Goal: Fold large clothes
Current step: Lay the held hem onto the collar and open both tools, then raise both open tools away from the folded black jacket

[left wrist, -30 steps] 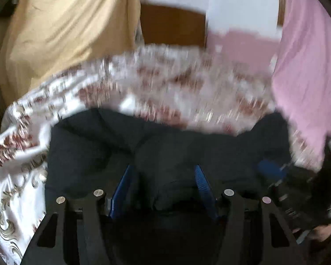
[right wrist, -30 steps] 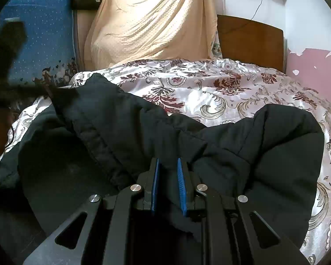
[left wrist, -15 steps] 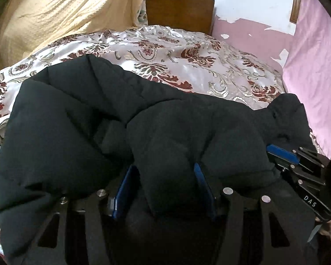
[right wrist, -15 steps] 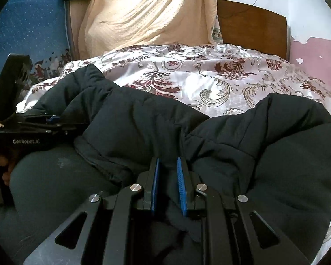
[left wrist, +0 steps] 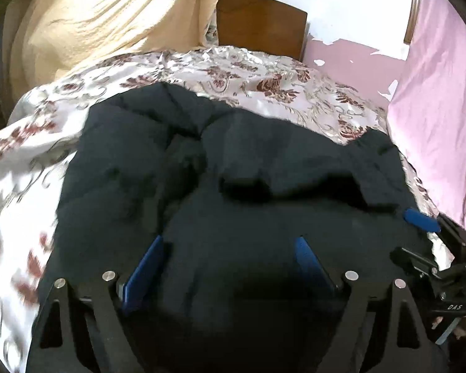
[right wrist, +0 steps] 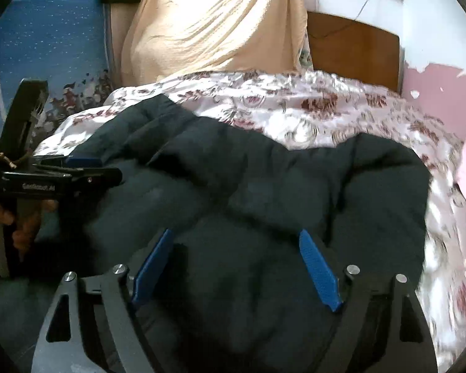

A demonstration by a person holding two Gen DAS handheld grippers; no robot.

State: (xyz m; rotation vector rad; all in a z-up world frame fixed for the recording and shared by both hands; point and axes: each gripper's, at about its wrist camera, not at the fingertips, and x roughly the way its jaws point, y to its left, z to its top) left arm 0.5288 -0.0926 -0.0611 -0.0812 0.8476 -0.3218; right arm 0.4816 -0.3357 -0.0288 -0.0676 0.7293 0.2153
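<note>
Left wrist view: black padded jacket [left wrist: 264,186] bunched on floral bedspread [left wrist: 31,161], left gripper [left wrist: 230,242] above it, jaws wide apart, gripping nothing, right wrist view: right gripper [right wrist: 236,236] likewise spread over the jacket [right wrist: 264,186], wooden headboard [right wrist: 354,52] behind.

Under both tools lies a black quilted coat [left wrist: 264,168]. The left tool [left wrist: 230,245] and right tool [right wrist: 236,239] have blue pads on black frames. Ahead, the bedspread [left wrist: 233,71] is pale satin with maroon flowers. Beyond hangs a cream cloth [right wrist: 214,21]; right of the left tool, a pink sheet [left wrist: 438,108].
</note>
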